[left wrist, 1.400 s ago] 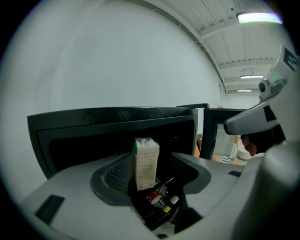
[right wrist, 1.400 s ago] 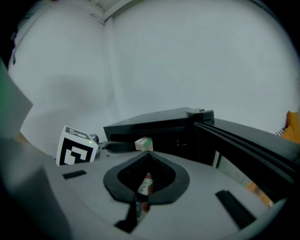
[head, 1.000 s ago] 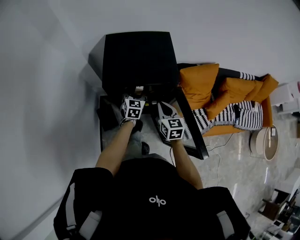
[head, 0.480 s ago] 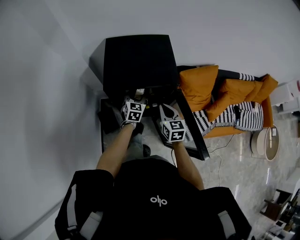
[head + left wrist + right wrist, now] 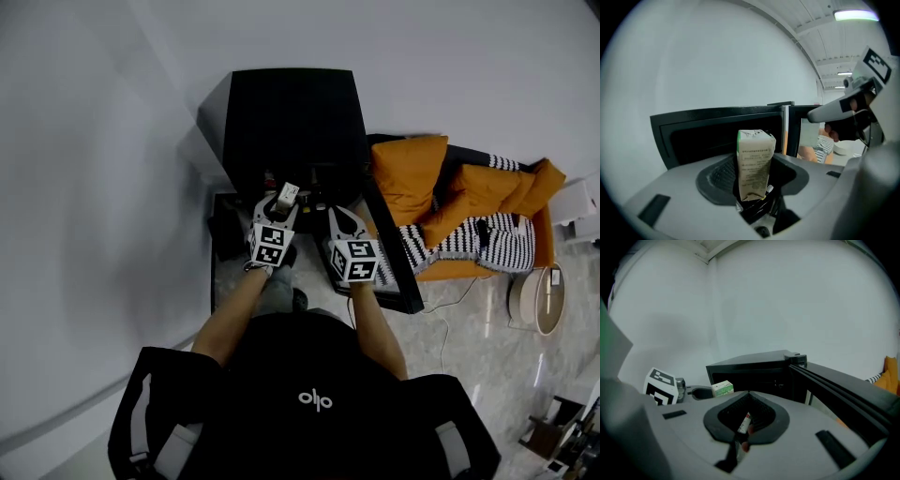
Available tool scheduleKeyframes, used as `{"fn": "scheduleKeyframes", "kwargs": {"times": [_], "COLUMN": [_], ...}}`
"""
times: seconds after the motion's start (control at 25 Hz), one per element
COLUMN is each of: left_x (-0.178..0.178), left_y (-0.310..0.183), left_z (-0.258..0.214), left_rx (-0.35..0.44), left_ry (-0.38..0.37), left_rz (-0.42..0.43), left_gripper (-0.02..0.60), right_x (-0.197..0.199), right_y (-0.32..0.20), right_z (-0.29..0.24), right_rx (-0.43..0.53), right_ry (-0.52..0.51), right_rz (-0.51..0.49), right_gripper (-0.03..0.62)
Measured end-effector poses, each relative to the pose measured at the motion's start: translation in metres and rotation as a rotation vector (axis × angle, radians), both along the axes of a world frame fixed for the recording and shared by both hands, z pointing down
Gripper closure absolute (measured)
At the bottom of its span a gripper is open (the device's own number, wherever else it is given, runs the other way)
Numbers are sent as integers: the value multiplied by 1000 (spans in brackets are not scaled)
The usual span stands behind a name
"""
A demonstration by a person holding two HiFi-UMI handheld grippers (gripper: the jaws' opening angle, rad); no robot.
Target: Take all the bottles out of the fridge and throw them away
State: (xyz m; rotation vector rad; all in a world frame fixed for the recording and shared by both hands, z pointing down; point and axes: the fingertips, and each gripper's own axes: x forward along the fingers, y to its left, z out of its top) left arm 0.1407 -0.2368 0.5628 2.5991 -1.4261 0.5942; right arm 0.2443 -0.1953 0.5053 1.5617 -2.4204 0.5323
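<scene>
The left gripper (image 5: 753,190) has its fingers set wide but grasping a small carton (image 5: 755,163). They have just been closing on it. The carton stands upright between them, its long axis running top to bottom of the left gripper view, green-edged end uppermost. In the head view it sits near the centre, just below the black fridge (image 5: 291,112) and clear of the dark opening.

The right gripper (image 5: 740,427) has its fingers clenched together. Only a thin white-and-red sliver shows at their seam, too small to tell what it is. This gripper hangs just right of the left one, beside the open fridge door (image 5: 392,255).

The left hand looks set to carry the carton away. No bin shows plainly, so I cannot tell which way the carton must go.
</scene>
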Motion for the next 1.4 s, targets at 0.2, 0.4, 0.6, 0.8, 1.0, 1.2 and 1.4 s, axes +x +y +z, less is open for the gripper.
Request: {"fn": "scheduleKeyframes", "kwargs": {"times": [0.2, 0.4, 0.6, 0.8, 1.0, 1.2, 1.4], "left_x": [-15, -24, -46, -90, -153, -219, -270], "left_y": [30, 52, 72, 84, 94, 102, 111], "left_z": [-13, -28, -53, -67, -78, -83, -82], "left_rx": [50, 68, 110, 135, 153, 151, 140], "left_ry": [17, 30, 44, 56, 61, 74, 83], "left_rz": [-22, -34, -70, -129, -203, -256, -269], "left_gripper": [377, 377, 377, 379, 379, 379, 379], "right_x": [-8, -17, -41, -84, -143, -214, -274], "right_y": [18, 34, 47, 50, 49, 47, 53], "right_z": [-4, -12, -17, -16, -21, -26, -31], "right_rx": [25, 41, 47, 38, 34, 35, 43], "right_ry": [-1, -7, -11, -2, 3, 11, 29], "right_rz": [-11, -37, -88, -162, -234, -293, -336], "right_gripper": [592, 592, 592, 592, 592, 592, 592]}}
